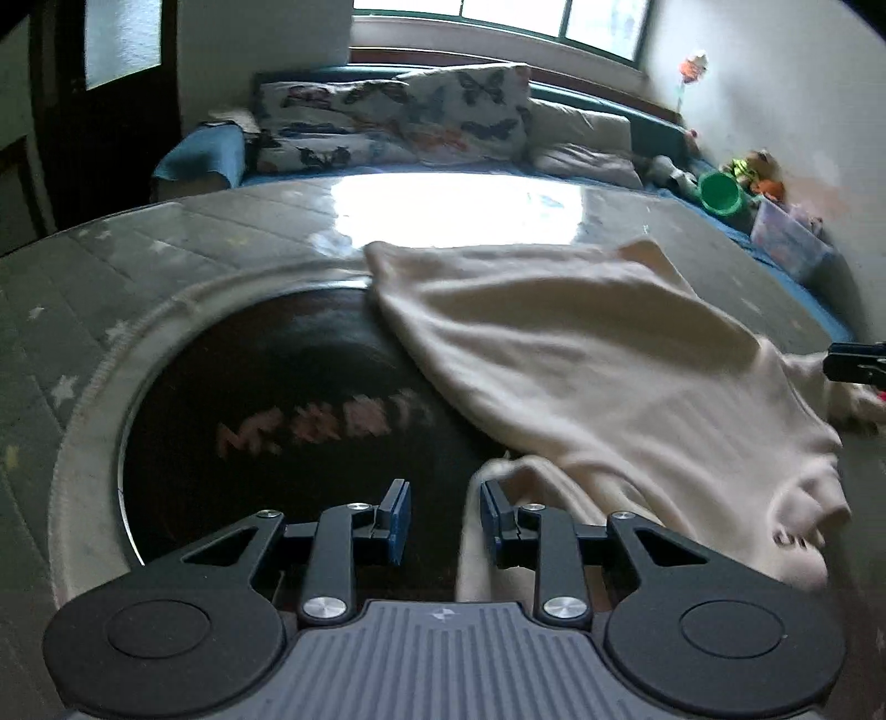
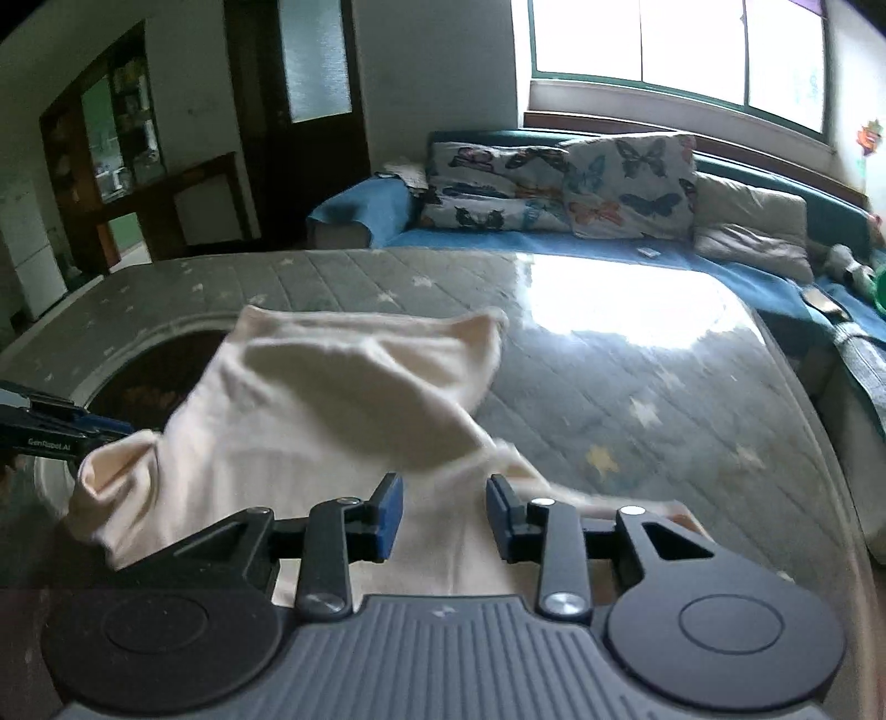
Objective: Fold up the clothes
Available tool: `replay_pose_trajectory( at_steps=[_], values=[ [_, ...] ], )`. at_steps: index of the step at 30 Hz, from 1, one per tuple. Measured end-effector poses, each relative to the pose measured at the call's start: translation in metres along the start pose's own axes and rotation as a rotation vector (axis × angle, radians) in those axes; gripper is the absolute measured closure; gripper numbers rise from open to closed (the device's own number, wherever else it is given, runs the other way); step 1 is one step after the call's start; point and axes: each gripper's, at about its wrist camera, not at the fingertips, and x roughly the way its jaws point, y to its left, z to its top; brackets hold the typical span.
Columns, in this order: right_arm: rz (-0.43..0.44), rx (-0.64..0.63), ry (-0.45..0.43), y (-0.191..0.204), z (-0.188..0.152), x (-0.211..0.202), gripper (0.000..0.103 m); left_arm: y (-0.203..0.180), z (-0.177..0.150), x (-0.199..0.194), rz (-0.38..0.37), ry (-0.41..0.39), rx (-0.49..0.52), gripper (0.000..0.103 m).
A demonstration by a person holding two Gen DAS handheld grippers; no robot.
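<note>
While a quilted star-patterned mat [image 2: 637,387] covers the table, a cream garment [image 1: 581,354] lies rumpled near its front edge, partly over the mat's dark round opening [image 1: 266,399]. Both grippers hover just above the cloth with jaws parted, gripping nothing: the left gripper [image 1: 446,518] at one end, the right gripper [image 2: 443,515] at the other.

Both cameras are sitting low behind their own fingers, looking forward across the table [image 1: 166,232] toward the sofa [image 2: 609,249] and window [image 2: 664,50]. The left wrist view is hovering close over the cream garment [image 1: 581,354], with the right gripper [image 1: 855,363] peeking in at its right edge. The right wrist view is sharing that garment (and the left gripper [image 2: 66,426] at its left edge).
</note>
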Motion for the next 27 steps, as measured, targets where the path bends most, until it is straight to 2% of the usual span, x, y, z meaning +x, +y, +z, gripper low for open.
replay_pose_trajectory(
  at_steps=[1, 3, 7, 16, 20, 21, 24, 27],
  values=[
    [-0.009, 0.008, 0.0, -0.001, -0.005, -0.004, 0.063, -0.002, -0.002, -0.001, -0.003, -0.001, -0.001, 0.069],
    [-0.023, 0.023, -0.002, -0.003, -0.016, -0.015, 0.062, -0.004, -0.007, -0.004, -0.005, -0.012, -0.008, 0.058],
    [-0.03, 0.064, 0.001, -0.013, -0.03, -0.028, 0.062, 0.001, -0.014, -0.016, -0.022, -0.03, -0.047, 0.058],
    [-0.049, 0.165, 0.01, -0.031, -0.053, -0.031, 0.061, -0.005, -0.025, -0.029, -0.053, -0.043, -0.033, 0.06],
    [-0.044, 0.189, 0.017, -0.033, -0.058, -0.032, 0.061, -0.009, -0.031, -0.031, -0.069, -0.049, -0.025, 0.071],
    [-0.041, 0.19, 0.019, -0.032, -0.059, -0.032, 0.061, -0.01, -0.032, -0.03, -0.071, -0.053, -0.019, 0.08],
    [-0.016, 0.179, 0.025, -0.025, -0.06, -0.033, 0.061, -0.014, -0.033, -0.032, -0.055, -0.066, -0.014, 0.092],
    [0.032, 0.138, 0.034, -0.012, -0.057, -0.034, 0.061, -0.014, -0.033, -0.039, -0.001, -0.093, -0.025, 0.095]
  ],
)
